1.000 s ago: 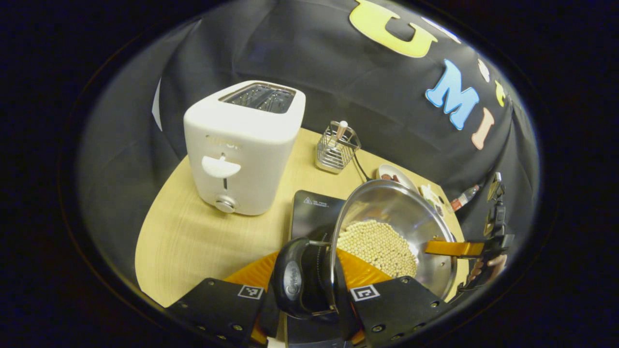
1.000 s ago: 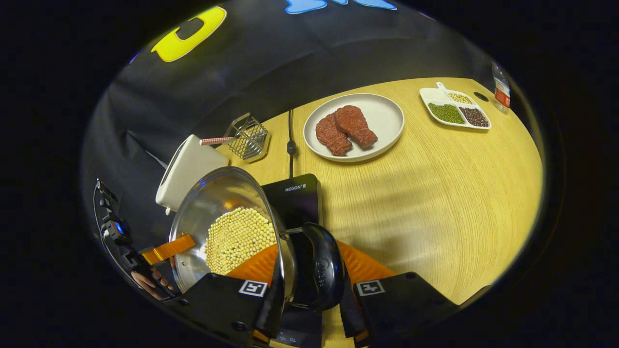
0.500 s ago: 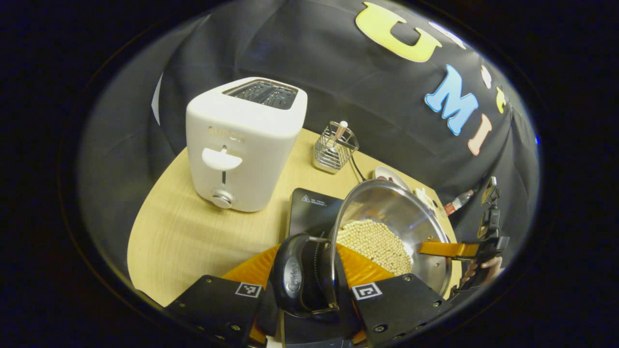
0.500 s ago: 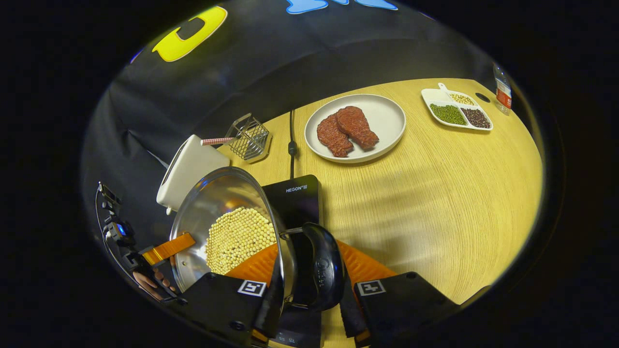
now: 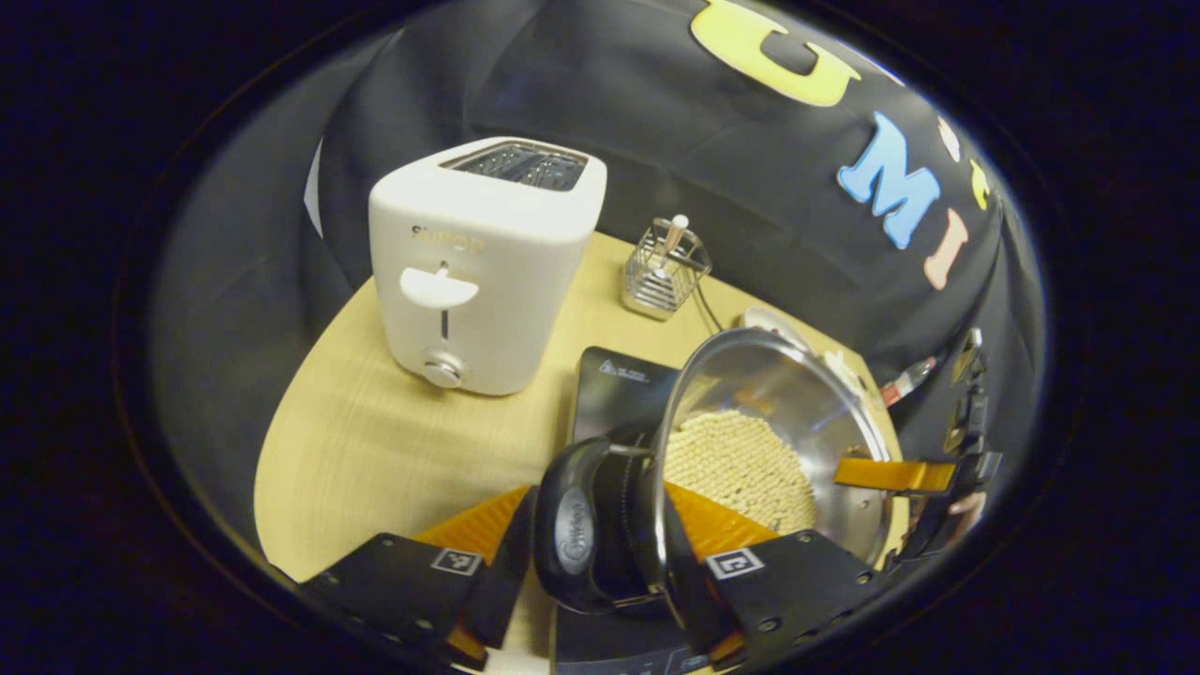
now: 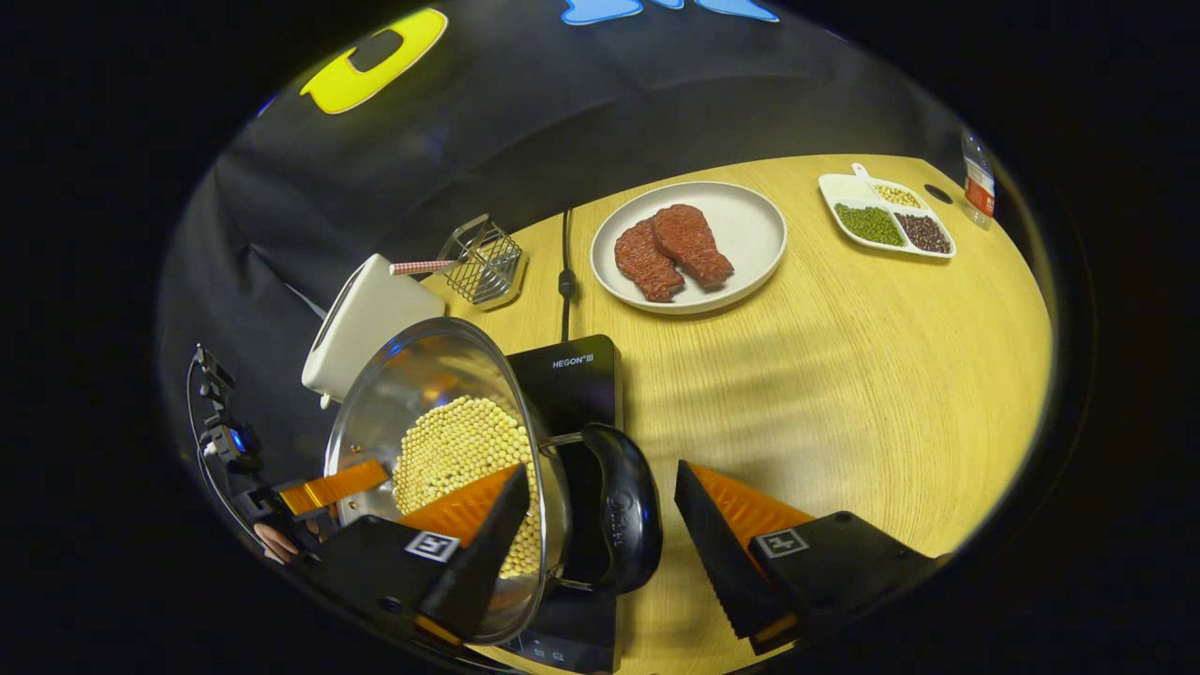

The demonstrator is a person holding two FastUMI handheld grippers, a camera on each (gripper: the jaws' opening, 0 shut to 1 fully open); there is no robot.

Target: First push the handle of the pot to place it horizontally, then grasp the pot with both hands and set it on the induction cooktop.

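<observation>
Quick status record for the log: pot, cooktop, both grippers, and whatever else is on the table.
pot: steel pot holding pale beans, over the induction cooktop
pot handles: black handle between the right gripper's fingers; black handle between the left gripper's fingers
right gripper: open, fingers clear of the handle
left gripper: fingers close beside its handle; contact not clear
table: toaster, wire basket, plate with meat, divided dish

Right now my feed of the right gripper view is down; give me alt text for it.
The right gripper is open around the pot's black side handle, not pressing it. The steel pot of pale beans sits on the black induction cooktop; beyond lies a plate of meat.
</observation>
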